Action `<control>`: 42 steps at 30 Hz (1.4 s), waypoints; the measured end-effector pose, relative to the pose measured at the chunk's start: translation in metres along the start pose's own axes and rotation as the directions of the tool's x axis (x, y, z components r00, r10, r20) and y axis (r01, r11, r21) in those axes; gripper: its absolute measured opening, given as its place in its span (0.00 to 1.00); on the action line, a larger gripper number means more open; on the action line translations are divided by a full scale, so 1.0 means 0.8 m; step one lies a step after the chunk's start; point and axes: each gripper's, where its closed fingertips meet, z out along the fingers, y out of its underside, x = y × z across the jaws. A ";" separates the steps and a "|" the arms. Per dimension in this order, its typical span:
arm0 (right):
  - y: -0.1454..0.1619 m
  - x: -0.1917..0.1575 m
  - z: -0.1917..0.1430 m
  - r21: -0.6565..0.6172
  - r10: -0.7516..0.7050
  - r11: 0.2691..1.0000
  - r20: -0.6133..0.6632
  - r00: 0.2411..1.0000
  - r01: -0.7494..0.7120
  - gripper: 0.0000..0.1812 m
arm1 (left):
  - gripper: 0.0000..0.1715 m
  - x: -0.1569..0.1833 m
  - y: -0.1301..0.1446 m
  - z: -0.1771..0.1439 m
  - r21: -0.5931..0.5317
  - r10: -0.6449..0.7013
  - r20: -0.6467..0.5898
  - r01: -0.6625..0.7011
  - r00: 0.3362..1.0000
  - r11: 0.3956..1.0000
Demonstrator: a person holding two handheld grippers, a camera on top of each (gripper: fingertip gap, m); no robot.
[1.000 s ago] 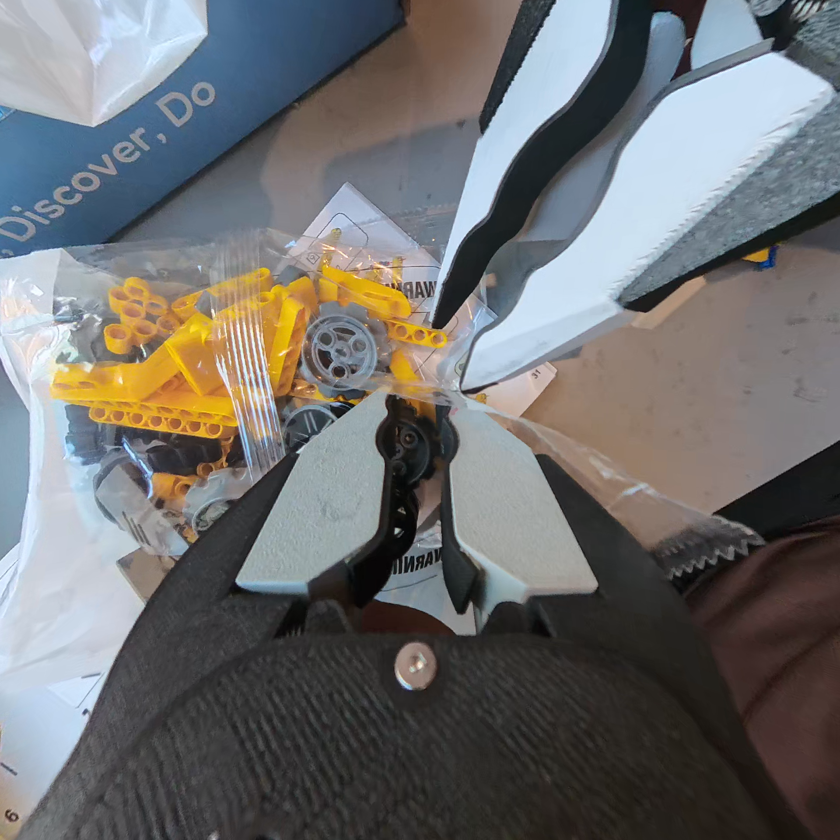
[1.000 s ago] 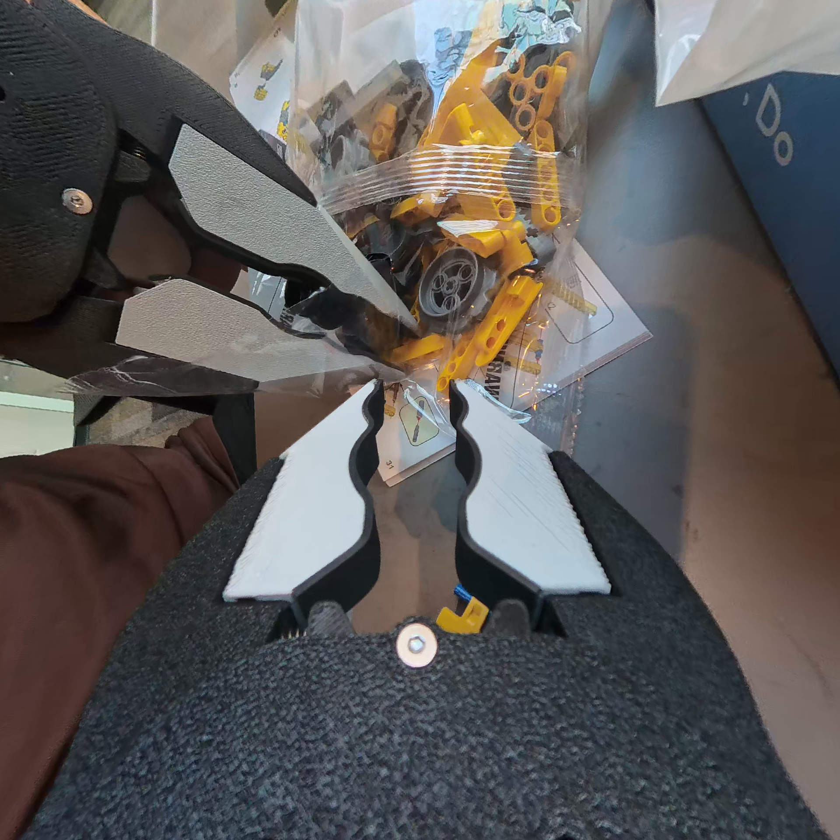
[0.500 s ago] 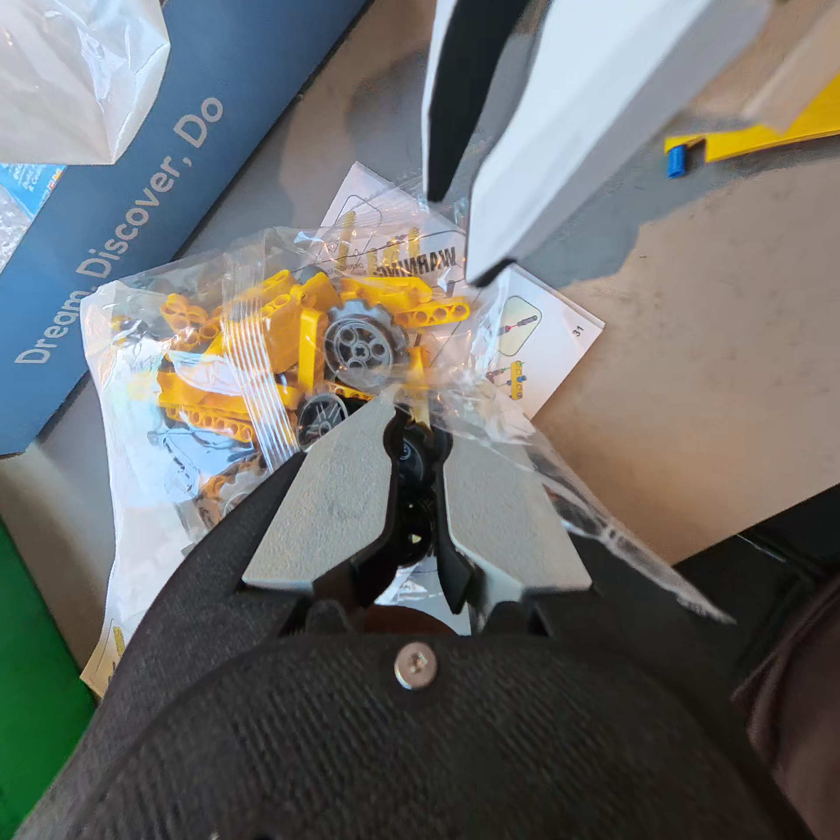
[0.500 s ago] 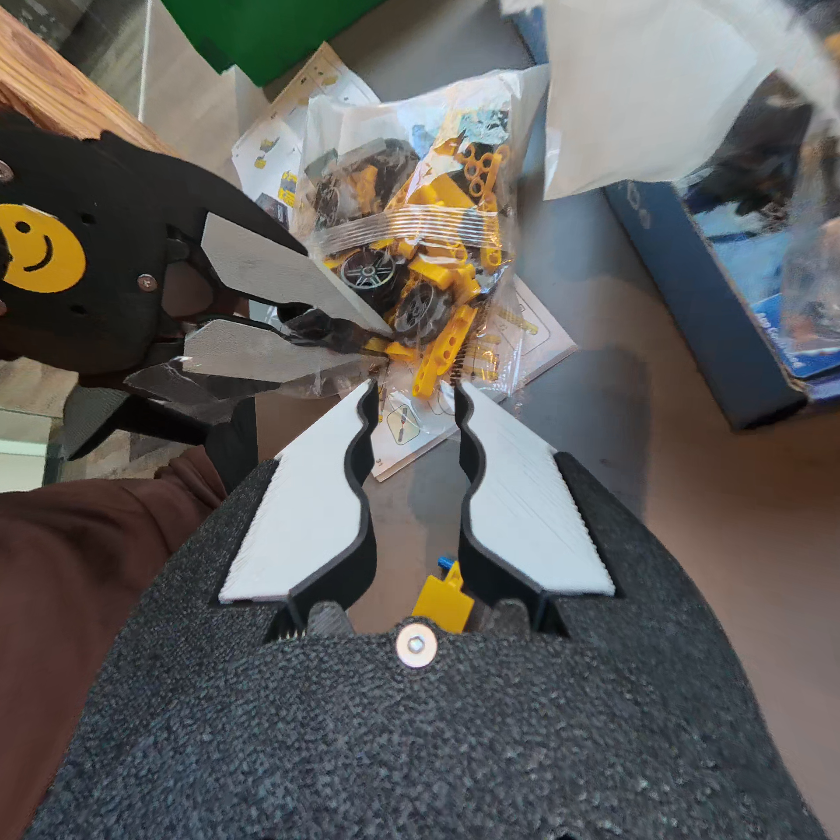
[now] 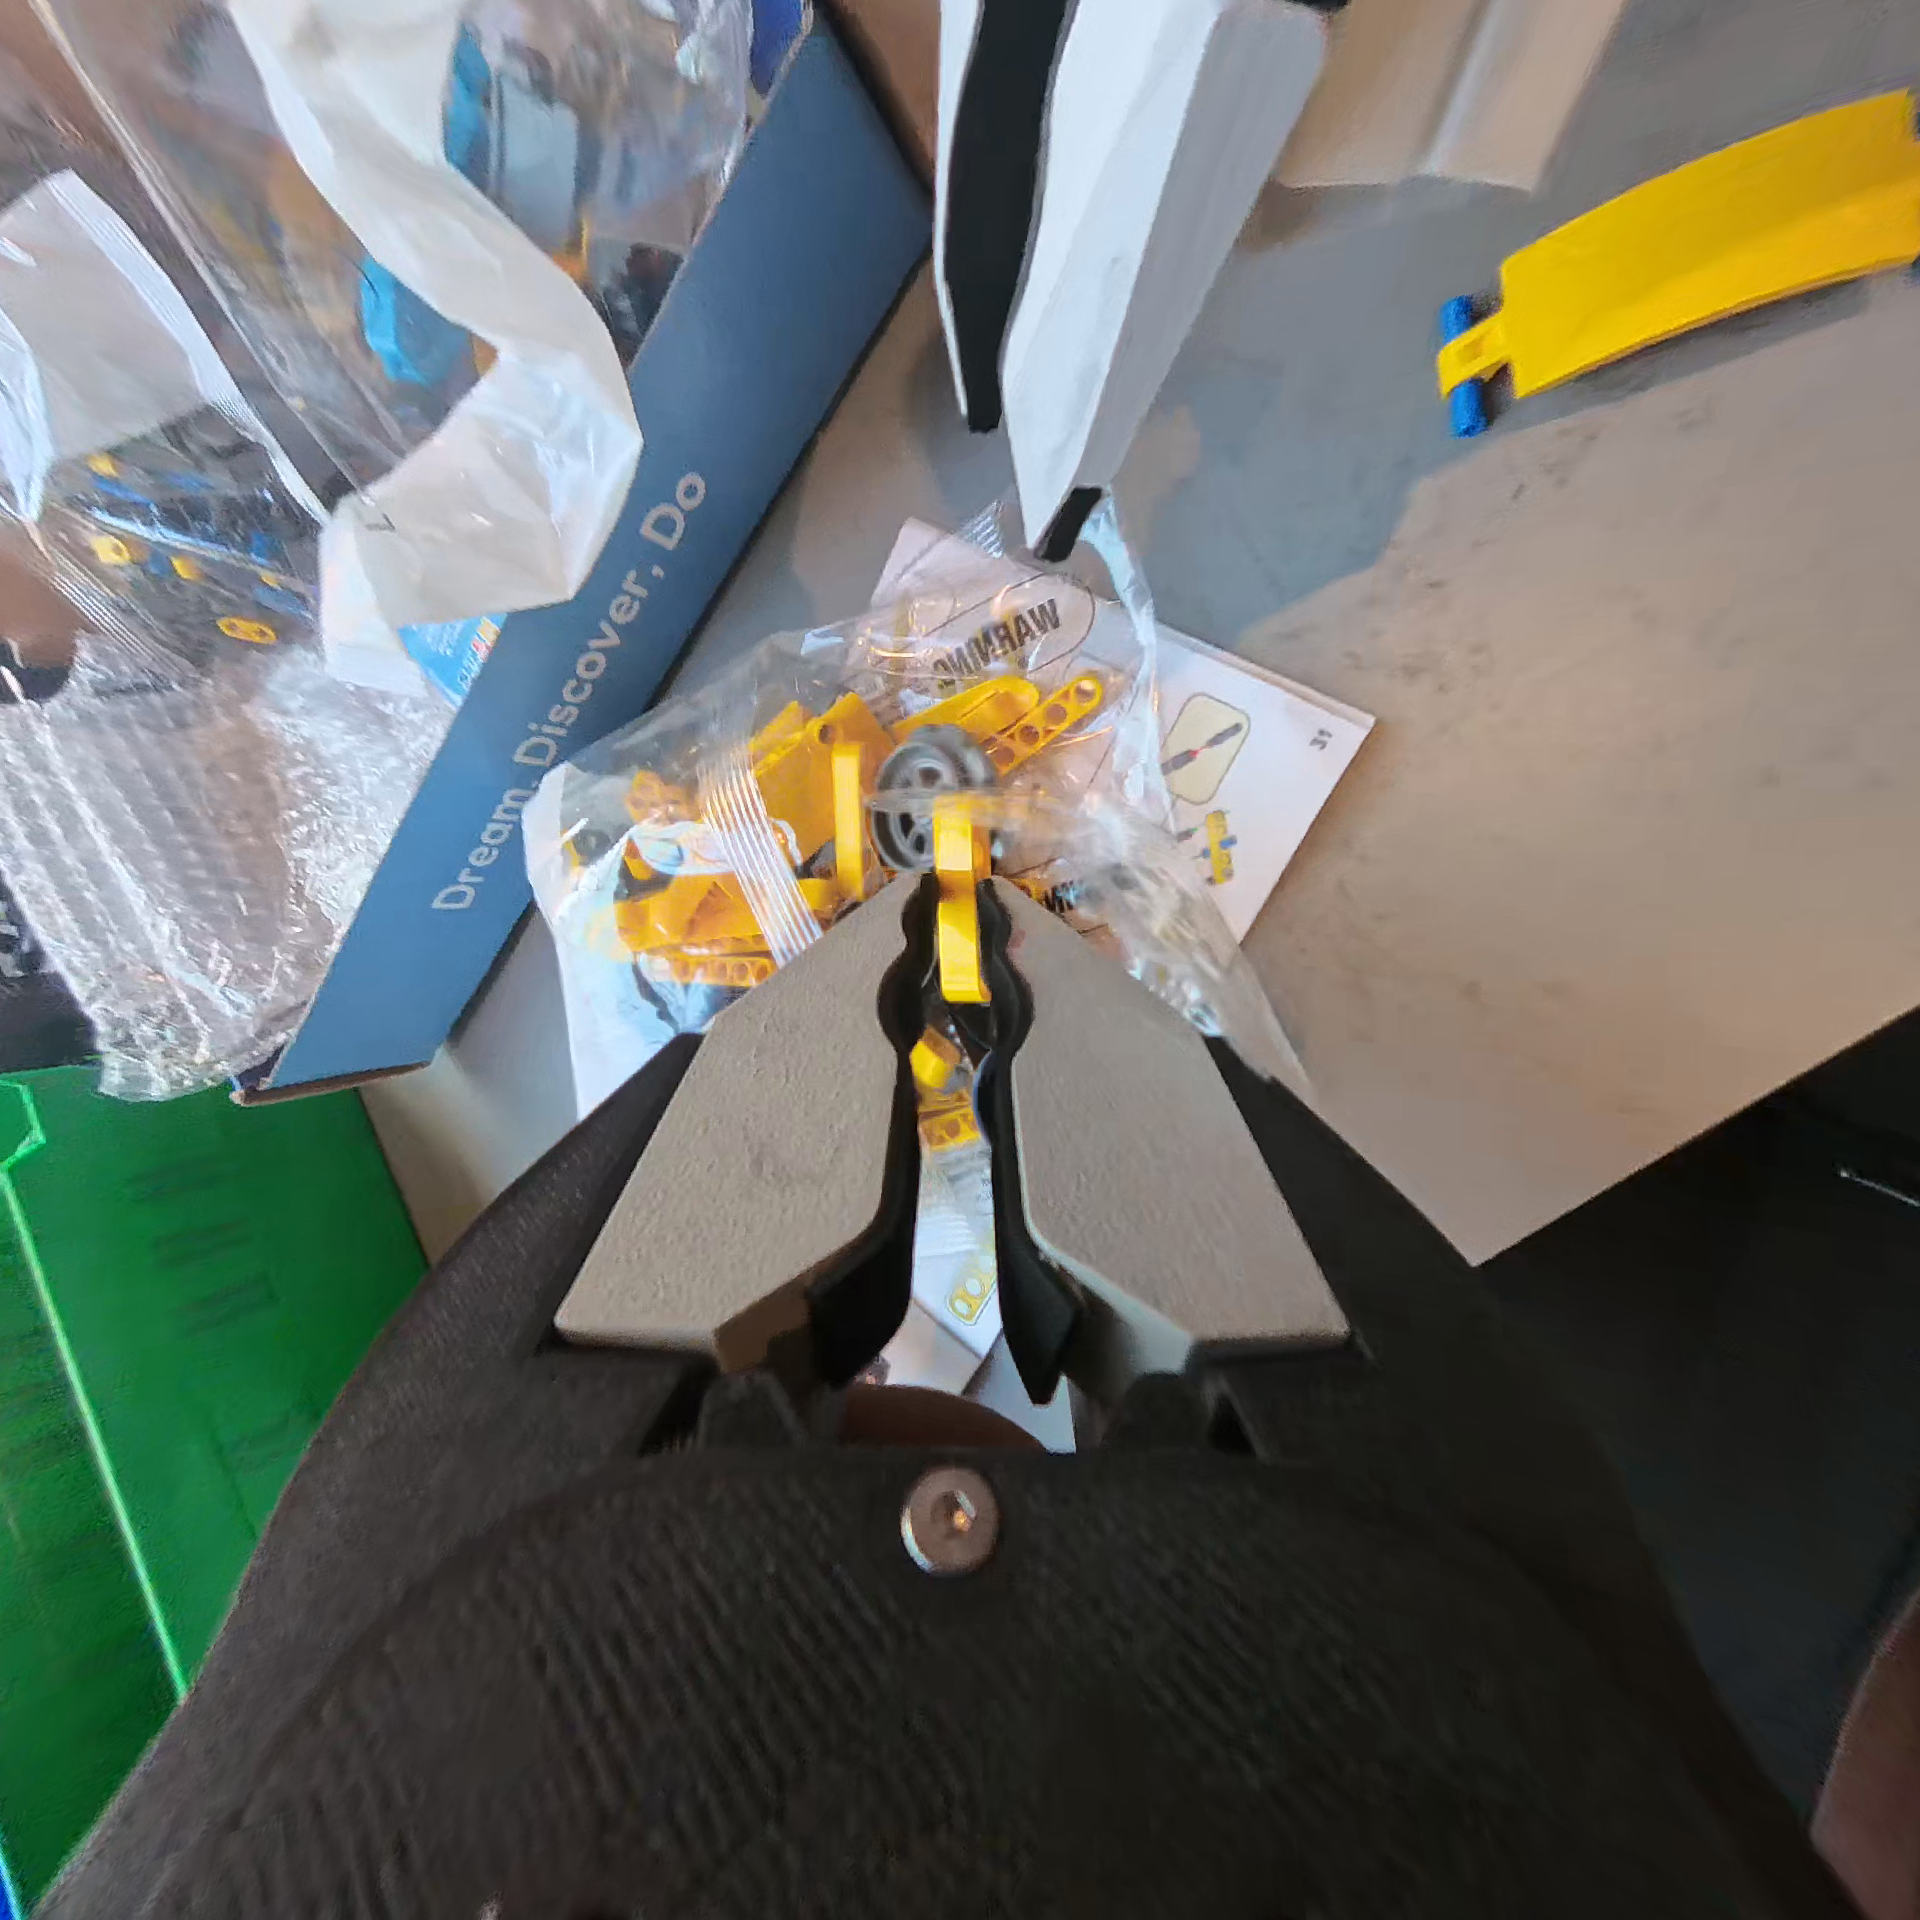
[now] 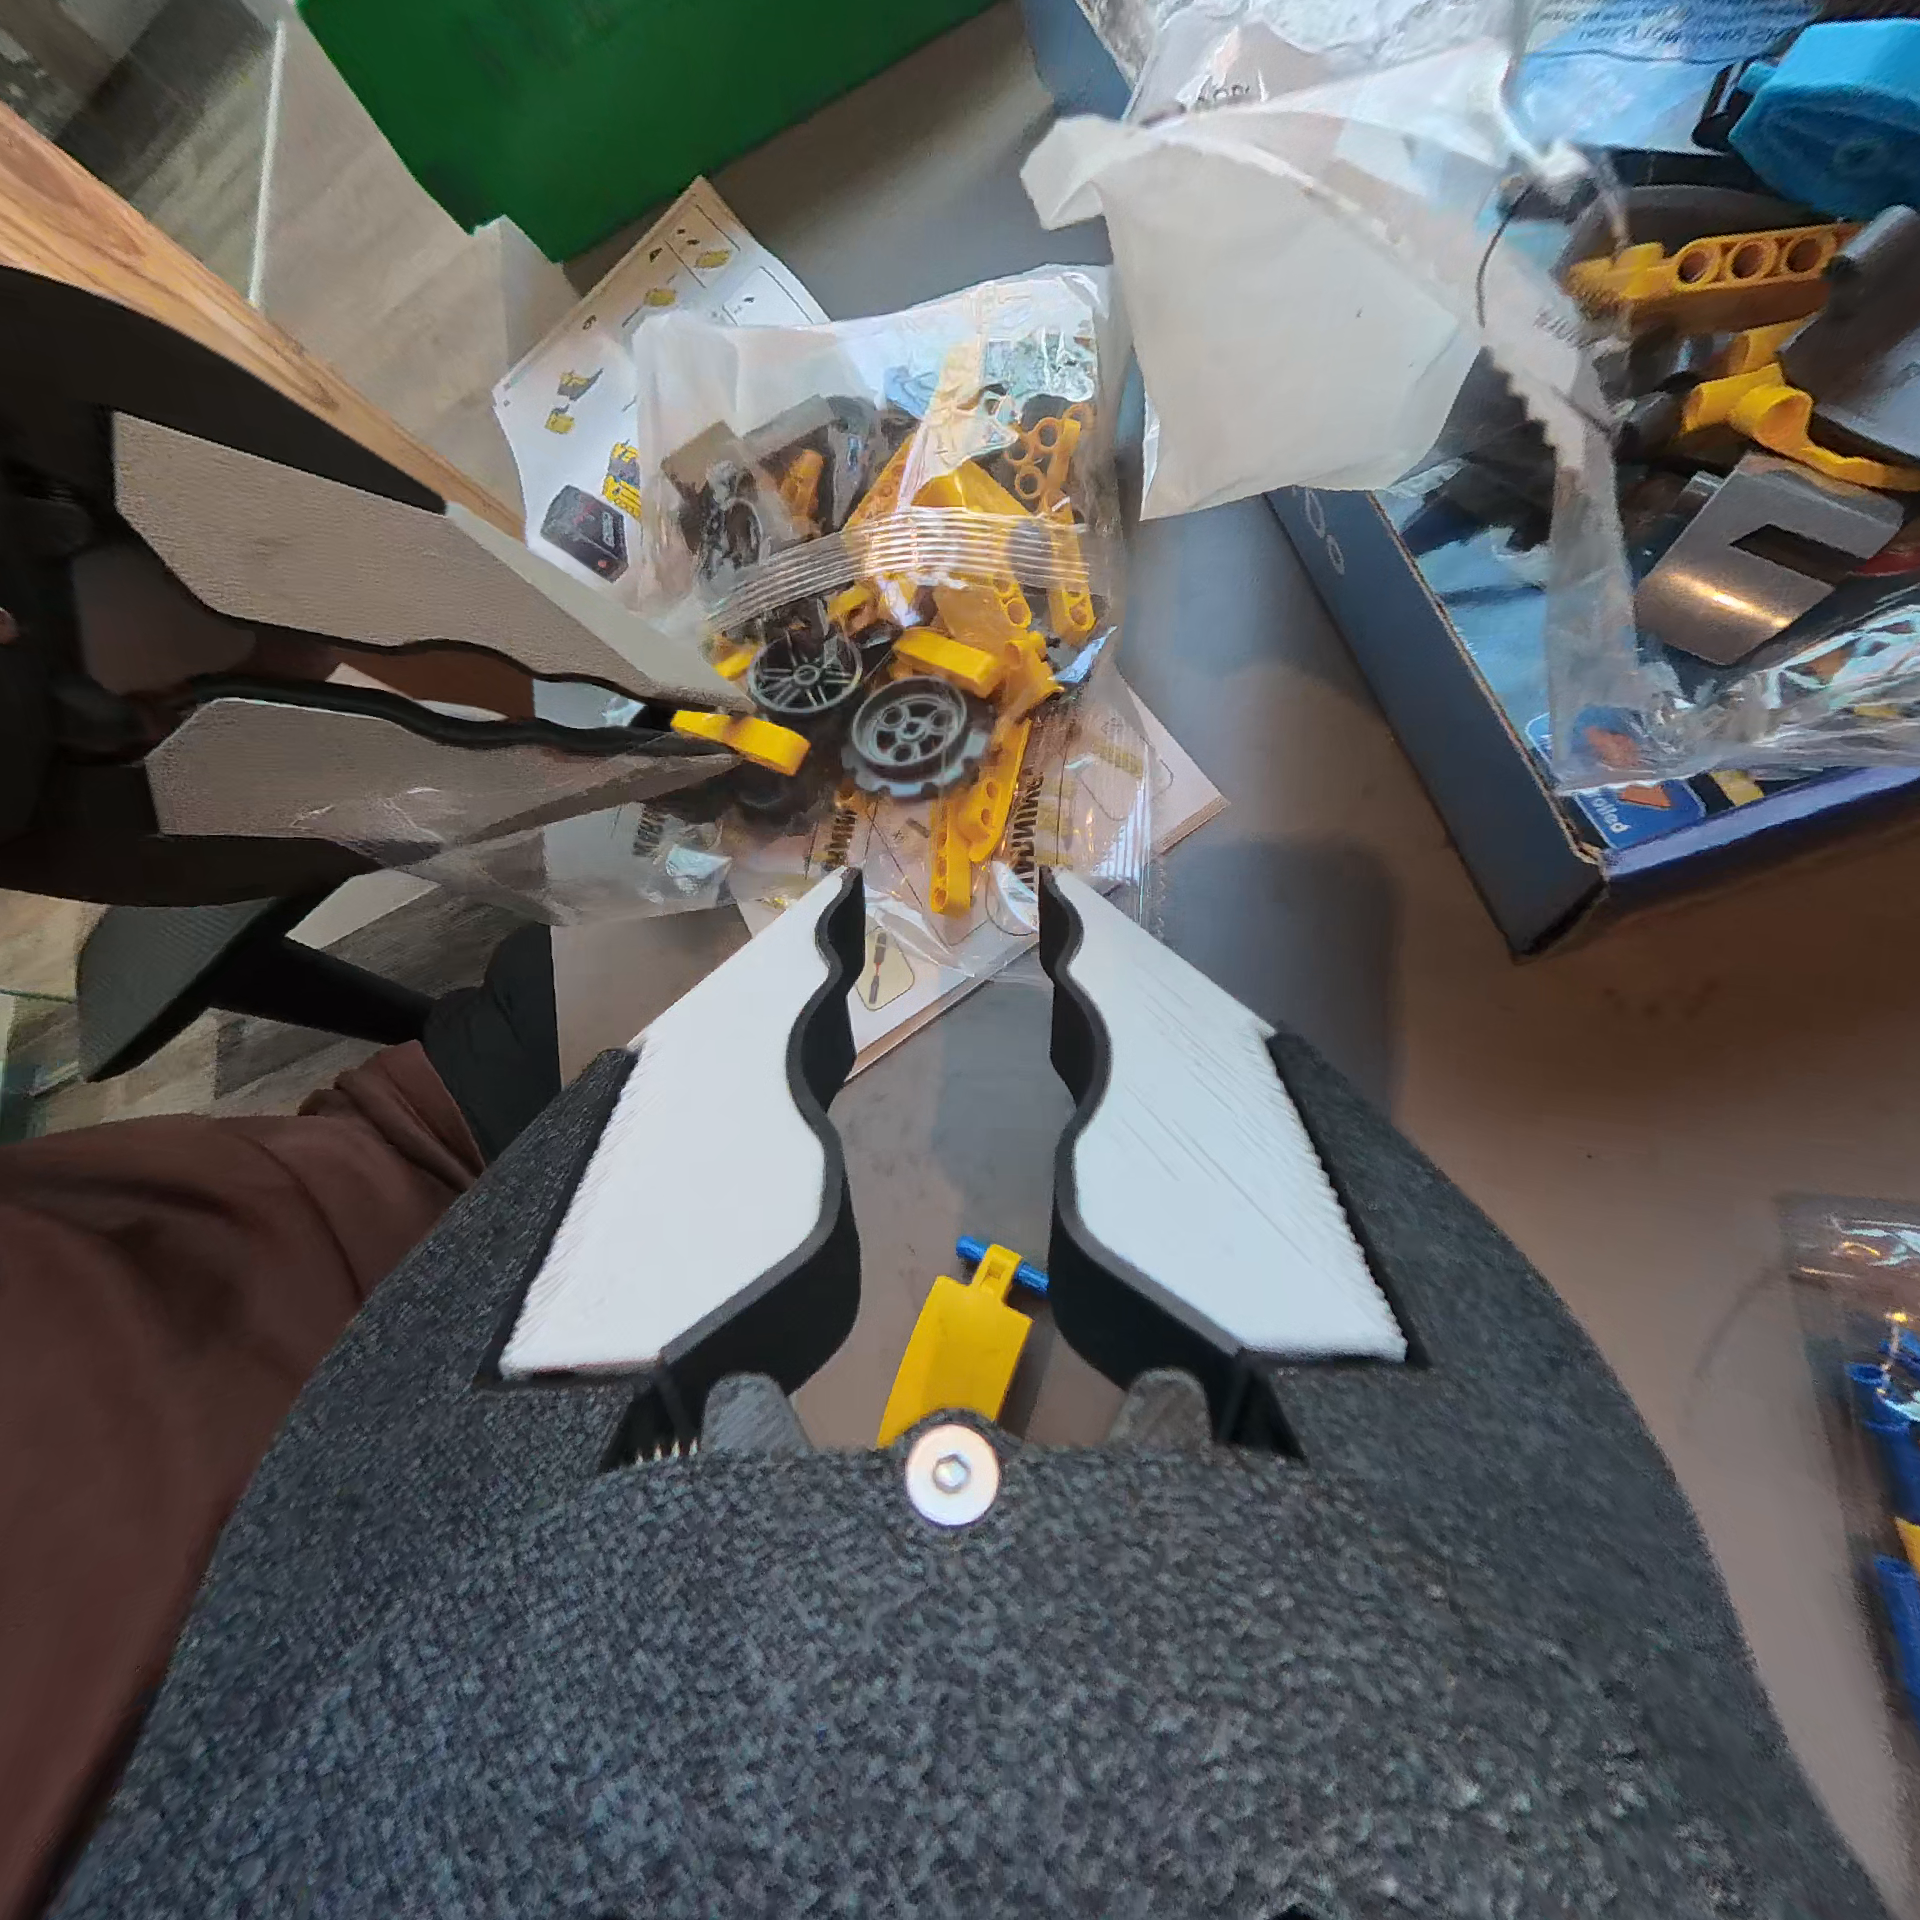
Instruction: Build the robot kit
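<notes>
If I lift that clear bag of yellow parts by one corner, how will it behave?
Probably floppy: the bag is thin crinkled film. The loose parts would likely slump to its low end. The left hand-held gripper, shut on a yellow piece through the film, suggests it can be pinched.

Right gripper (image 6: 945,894) open above leaflet (image 6: 1101,831); left gripper (image 6: 727,727) pinching yellow piece (image 6: 753,740) and clear bag (image 6: 894,582) of parts.

- Clear plastic bag (image 5: 831,831) of yellow, grey and black building pieces: crumpled, resting on an instruction sheet (image 5: 1262,774), just beside the blue box (image 5: 644,582).
- Left gripper (image 5: 956,883): clamped on a yellow piece (image 5: 958,935) at the bag's near edge.
- Right gripper (image 6: 945,883): parted, empty, beside the bag.
</notes>
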 end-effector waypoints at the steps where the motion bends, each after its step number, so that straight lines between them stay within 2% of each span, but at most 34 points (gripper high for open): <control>1: -0.003 0.001 -0.003 0.009 -0.003 1.000 -0.011 1.000 0.003 0.18 | 0.02 -0.002 -0.002 -0.004 0.012 0.010 0.012 -0.010 1.000 1.000; 6: -0.023 -0.008 -0.032 0.077 -0.022 0.997 -0.029 0.999 0.024 0.18 | 0.02 -0.024 0.007 -0.027 0.039 0.025 0.120 -0.030 0.992 0.999; 9: -0.042 -0.012 -0.056 0.142 -0.042 0.989 -0.069 0.997 0.051 0.19 | 0.02 -0.048 0.024 -0.047 0.077 -0.070 0.211 0.055 0.975 0.995; 12: -0.060 -0.017 -0.087 0.211 -0.056 0.974 -0.110 0.992 0.079 0.19 | 0.02 -0.076 0.040 -0.074 0.186 -0.210 0.313 0.157 0.926 0.970; 14: -0.070 -0.022 -0.111 0.252 -0.067 0.962 -0.148 0.987 0.103 0.19 | 0.02 -0.090 0.039 -0.099 0.317 -0.311 0.342 0.202 0.887 0.926; 16: -0.082 -0.031 -0.139 0.302 -0.077 0.944 -0.191 0.978 0.133 0.19 | 0.02 -0.091 0.027 -0.130 0.444 -0.383 0.308 0.224 0.871 0.867; 18: -0.093 -0.048 -0.166 0.360 -0.095 0.918 -0.212 0.973 0.168 0.18 | 0.02 -0.068 -0.004 -0.162 0.559 -0.367 0.220 0.191 0.904 0.807; 21: -0.107 -0.100 -0.206 0.477 -0.132 0.860 -0.136 0.982 0.182 0.16 | 0.02 0.022 -0.061 -0.179 0.650 -0.149 0.030 0.094 0.988 0.754; 23: -0.109 -0.133 -0.226 0.531 -0.156 0.828 -0.086 0.984 0.178 0.16 | 0.02 0.090 -0.084 -0.153 0.643 -0.020 -0.075 0.064 0.997 0.763; 25: -0.108 -0.155 -0.239 0.559 -0.168 0.807 -0.088 0.982 0.188 0.16 | 0.02 0.131 -0.091 -0.096 0.570 0.081 -0.062 -0.031 0.995 0.821; 28: -0.105 -0.189 -0.249 0.591 -0.184 0.785 -0.063 0.981 0.185 0.16 | 0.02 0.155 -0.100 -0.030 0.496 0.165 -0.030 -0.129 0.986 0.859; 30: -0.098 -0.214 -0.250 0.608 -0.191 0.778 -0.011 0.982 0.158 0.16 | 0.02 0.160 -0.103 -0.005 0.466 0.162 -0.044 -0.123 0.986 0.876; 32: -0.084 -0.226 -0.244 0.592 -0.187 0.790 -0.017 0.982 0.161 0.16 | 0.02 0.166 -0.100 0.011 0.442 0.158 -0.073 -0.110 0.985 0.891; 34: -0.070 -0.222 -0.235 0.550 -0.170 0.812 -0.096 0.981 0.195 0.16 | 0.03 0.170 -0.096 0.020 0.429 0.164 -0.081 -0.115 0.983 0.896; 36: -0.060 -0.210 -0.227 0.497 -0.157 0.832 -0.214 0.964 0.246 0.17 | 0.13 0.170 -0.092 0.026 0.420 0.176 -0.062 -0.134 0.982 0.898; 37: -0.055 -0.200 -0.224 0.458 -0.156 0.843 -0.293 0.943 0.281 0.18 | 0.13 0.170 -0.093 0.025 0.424 0.163 -0.068 -0.119 0.984 0.898; 39: -0.046 -0.174 -0.219 0.358 -0.160 0.864 -0.469 0.869 0.353 0.21 | 0.15 0.176 -0.092 0.022 0.425 0.131 -0.125 -0.067 0.983 0.903; 42: -0.032 -0.141 -0.211 0.219 -0.180 0.890 -0.640 0.747 0.401 0.26 | 0.32 0.172 -0.088 0.010 0.409 0.110 -0.152 -0.038 0.982 0.912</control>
